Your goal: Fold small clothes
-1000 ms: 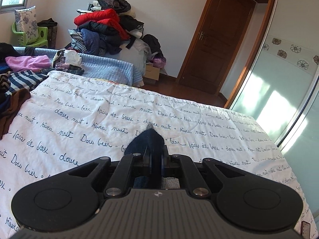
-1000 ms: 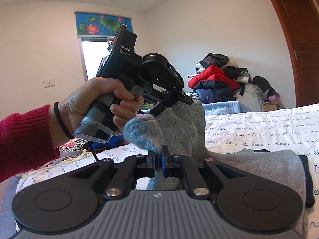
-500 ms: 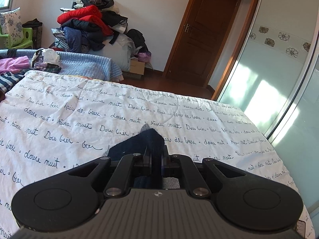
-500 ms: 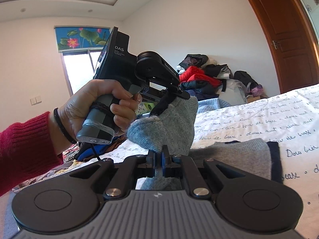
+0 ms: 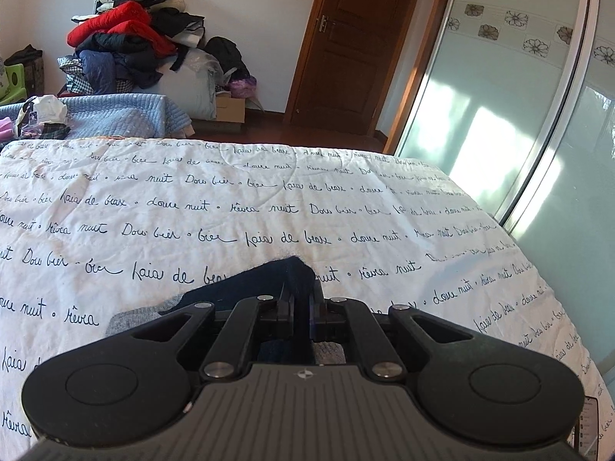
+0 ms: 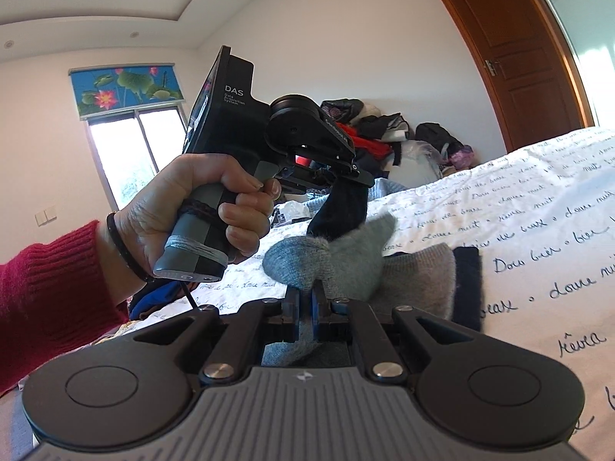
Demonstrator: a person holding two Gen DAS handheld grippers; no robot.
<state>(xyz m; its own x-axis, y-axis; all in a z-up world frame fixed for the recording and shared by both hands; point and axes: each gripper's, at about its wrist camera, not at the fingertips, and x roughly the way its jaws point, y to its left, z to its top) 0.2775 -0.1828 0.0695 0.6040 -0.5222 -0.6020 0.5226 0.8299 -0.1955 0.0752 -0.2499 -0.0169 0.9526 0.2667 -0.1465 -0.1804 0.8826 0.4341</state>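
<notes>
Holding a soft grey sock with a dark blue cuff [image 6: 326,261] over the bed with the white quilt covered in blue writing [image 5: 269,199], we pinch it at both ends. Our left claw [image 6: 351,180] is clamped on the dark cuff. Our right claw [image 6: 305,307] is clamped on the grey foot part. We hold it up this way so one end can go over the other, we think. A second grey sock [image 6: 423,280] lies flat on the quilt just behind. The claw bodies hide the sock's lower part. We cannot tell if the two socks touch.
</notes>
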